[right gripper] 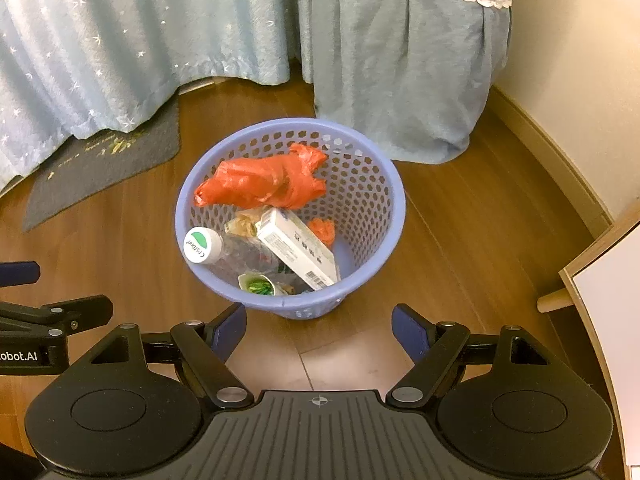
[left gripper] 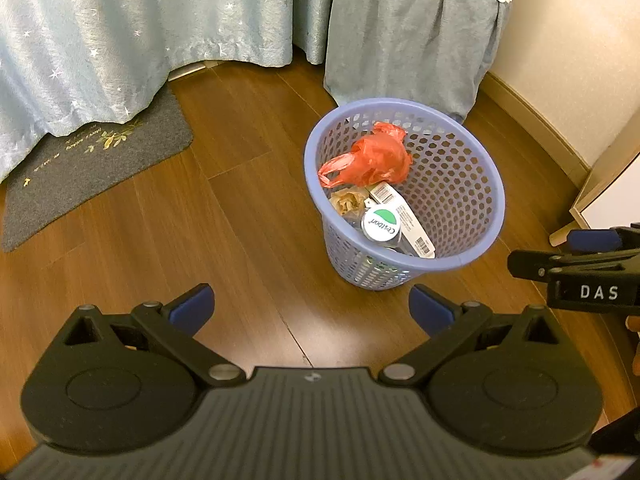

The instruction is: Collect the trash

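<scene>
Trash fills the lavender mesh basket (right gripper: pixel 394 200), which stands on the wood floor (right gripper: pixel 120 240) near the blue drapery (right gripper: pixel 400 80). Inside we note an orange plastic bag (right gripper: pixel 260 184), a white carton (right gripper: pixel 298 254) bearing a barcode, and a clear bottle whose cap (right gripper: pixel 202 245) reads "Cestbon". Only the right wrist view shows a green-printed wrapper (right gripper: pixel 258 283) low in the basket. Lettering "DAS" marks the right gripper (left gripper: pixel 560 250) in the left view; "obot.AI" marks the left gripper (right gripper: pixel 52 288) in the right view. Both sets of jaws stand apart, holding nothing. A grey mat (left gripper: pixel 92 172) carries unreadable script.
</scene>
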Motion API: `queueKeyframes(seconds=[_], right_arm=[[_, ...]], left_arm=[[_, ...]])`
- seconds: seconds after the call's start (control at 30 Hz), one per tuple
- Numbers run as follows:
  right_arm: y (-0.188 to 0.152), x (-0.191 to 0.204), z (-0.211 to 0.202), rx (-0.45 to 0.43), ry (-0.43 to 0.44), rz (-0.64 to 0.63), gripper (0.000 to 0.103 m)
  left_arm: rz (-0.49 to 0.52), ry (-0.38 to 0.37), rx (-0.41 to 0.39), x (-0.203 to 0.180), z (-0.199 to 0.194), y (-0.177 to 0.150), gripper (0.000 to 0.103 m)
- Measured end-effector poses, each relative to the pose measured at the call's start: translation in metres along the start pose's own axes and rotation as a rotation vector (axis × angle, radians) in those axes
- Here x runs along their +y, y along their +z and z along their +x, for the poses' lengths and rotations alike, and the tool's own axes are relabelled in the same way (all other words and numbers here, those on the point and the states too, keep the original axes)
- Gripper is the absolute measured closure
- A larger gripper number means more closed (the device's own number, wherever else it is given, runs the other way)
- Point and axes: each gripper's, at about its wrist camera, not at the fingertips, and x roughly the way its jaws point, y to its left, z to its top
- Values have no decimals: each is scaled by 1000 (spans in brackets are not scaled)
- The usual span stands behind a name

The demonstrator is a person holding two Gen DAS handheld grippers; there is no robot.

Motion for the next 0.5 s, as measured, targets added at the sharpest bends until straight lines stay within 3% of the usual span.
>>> queueKeyframes(seconds=[0.5], right_arm=[[-2,3,0,11,13,0,26]], left_arm=[[-12,3,8,1,1,-2,1]])
